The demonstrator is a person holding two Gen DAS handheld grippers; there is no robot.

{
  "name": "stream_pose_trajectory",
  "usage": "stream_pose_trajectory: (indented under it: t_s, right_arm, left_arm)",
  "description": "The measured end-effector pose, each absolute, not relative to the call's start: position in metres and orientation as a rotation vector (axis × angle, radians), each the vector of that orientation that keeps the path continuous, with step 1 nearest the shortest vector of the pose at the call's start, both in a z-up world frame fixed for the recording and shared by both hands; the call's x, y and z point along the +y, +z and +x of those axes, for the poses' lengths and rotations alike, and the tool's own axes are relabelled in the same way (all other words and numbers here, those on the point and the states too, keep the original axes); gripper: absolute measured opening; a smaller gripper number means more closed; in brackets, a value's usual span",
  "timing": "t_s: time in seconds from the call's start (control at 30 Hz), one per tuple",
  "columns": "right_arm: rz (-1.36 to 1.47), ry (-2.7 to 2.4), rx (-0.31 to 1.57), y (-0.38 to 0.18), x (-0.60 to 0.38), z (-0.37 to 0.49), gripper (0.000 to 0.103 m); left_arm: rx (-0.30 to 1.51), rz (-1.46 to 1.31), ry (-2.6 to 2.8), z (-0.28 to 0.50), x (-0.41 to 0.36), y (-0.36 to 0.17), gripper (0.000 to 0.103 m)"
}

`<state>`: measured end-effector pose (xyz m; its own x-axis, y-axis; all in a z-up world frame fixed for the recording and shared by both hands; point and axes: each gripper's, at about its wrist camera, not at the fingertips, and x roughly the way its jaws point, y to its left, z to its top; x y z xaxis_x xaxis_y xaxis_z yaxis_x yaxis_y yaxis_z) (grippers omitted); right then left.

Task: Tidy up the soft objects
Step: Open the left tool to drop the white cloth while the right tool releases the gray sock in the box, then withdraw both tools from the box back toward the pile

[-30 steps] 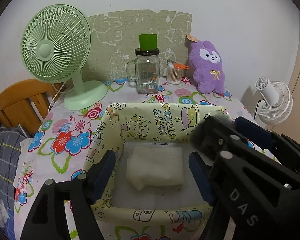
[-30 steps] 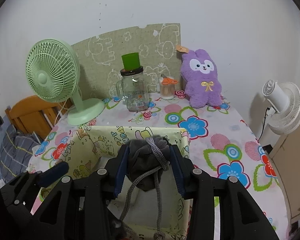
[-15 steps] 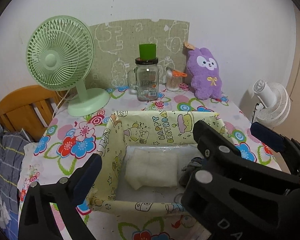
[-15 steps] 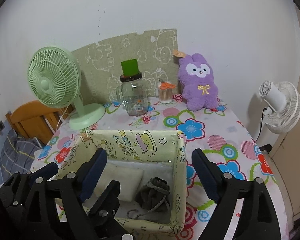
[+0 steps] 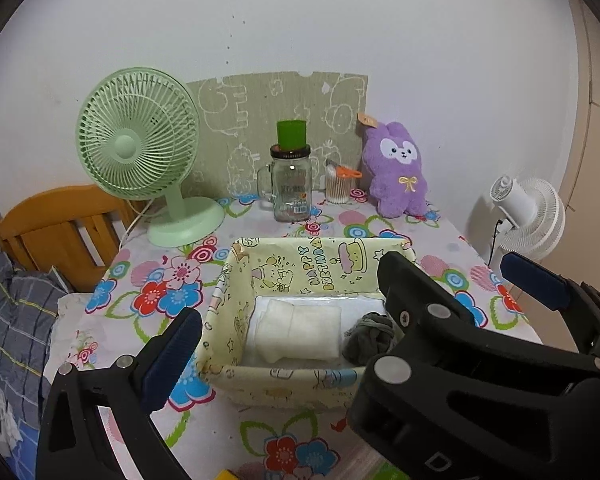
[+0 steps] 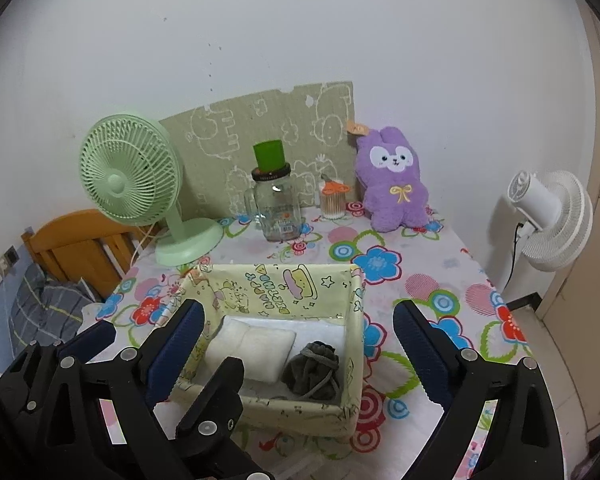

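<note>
The yellow basket (image 6: 352,304) stood on the flowered surface (image 6: 440,280), near its front edge. Inside it lay a folded white cloth (image 6: 252,346) on the left and a grey drawstring pouch (image 6: 312,370) on the right, the two just beside each other on the basket's floor. In the left wrist view the same cloth (image 5: 300,332) and pouch (image 5: 368,338) showed, the pouch partly hidden behind a black finger.

The right gripper (image 6: 296,348) hung above the near side of the basket with its fingers (image 6: 416,340) spread wide, one to each side of the basket, holding nothing. Its jaws had just been opening, and the pouch lay free below them, touched by neither pad. The left gripper (image 5: 292,320) also stood wide open and empty; its left finger (image 5: 172,352) was over the surface left of the basket, apart from it. In the right wrist view the left gripper's black frame crossed the lower left corner, in front of the basket.

At the back of the surface stood a green fan (image 6: 128,172), a glass jar (image 6: 278,212) with a green cup on its lid, a small tub of cotton swabs (image 6: 333,202) and a purple plush rabbit (image 6: 394,184) leaning by the wall. A white fan (image 6: 552,220) stood beyond the surface's right edge, and a wooden chair (image 6: 72,248) to its left.
</note>
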<state>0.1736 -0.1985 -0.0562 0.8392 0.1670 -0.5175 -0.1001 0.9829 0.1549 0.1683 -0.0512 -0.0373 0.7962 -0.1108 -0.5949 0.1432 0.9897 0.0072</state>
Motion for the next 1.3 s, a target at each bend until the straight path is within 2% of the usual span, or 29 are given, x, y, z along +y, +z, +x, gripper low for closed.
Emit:
stream_pose_trajectory:
  t_s: [0.73,1.3]
  right_arm:
    - [0.067,0.191,0.501,-0.035,-0.198,0.098,0.097]
    - [0.051,0.223,0.500,-0.046,-0.193,0.053,0.097]
  left_arm:
    - [0.555,0.036,-0.139,0.095,-0.042,-0.022,0.103]
    - [0.540,0.017,-0.153,0.054,-0.032,-0.034,0.103]
